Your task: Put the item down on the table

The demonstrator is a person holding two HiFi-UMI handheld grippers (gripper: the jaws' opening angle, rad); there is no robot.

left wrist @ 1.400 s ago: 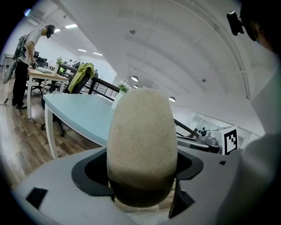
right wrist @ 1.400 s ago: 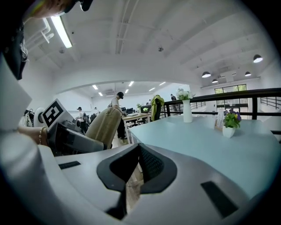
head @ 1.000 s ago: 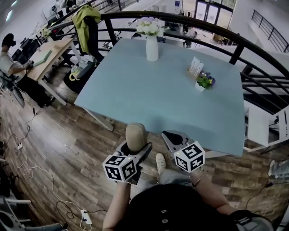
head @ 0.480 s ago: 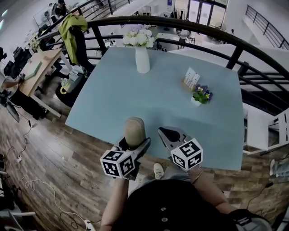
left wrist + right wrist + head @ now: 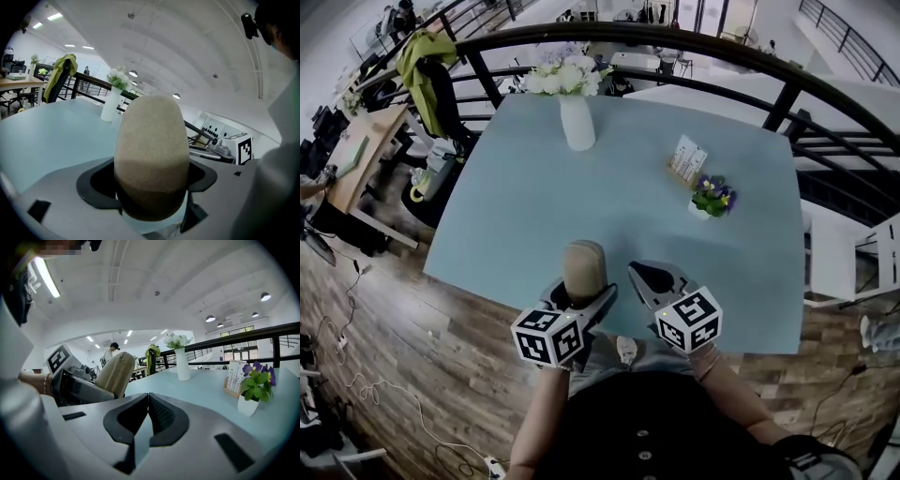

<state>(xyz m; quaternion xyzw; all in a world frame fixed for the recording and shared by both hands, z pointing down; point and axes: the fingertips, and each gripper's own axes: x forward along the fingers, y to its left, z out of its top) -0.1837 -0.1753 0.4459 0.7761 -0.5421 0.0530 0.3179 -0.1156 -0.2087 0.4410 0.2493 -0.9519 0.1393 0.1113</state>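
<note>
A beige egg-shaped item (image 5: 583, 268) (image 5: 151, 150) stands up between the jaws of my left gripper (image 5: 579, 298), which is shut on its lower part. It hangs over the near edge of the light blue table (image 5: 581, 202). In the right gripper view the same item (image 5: 117, 372) shows at the left. My right gripper (image 5: 653, 284) (image 5: 147, 408) is beside it on the right, shut with nothing between its black pads, also over the table's near edge.
A white vase of flowers (image 5: 576, 111) stands at the table's far side. A small card holder (image 5: 685, 159) and a little potted plant with purple flowers (image 5: 711, 197) stand at the right. A black railing (image 5: 787, 89) curves behind the table. Wooden floor lies to the left.
Both grippers, and the item with them, have come forward from above the floor to above the table's near edge. Neither gripper's jaws have changed.
</note>
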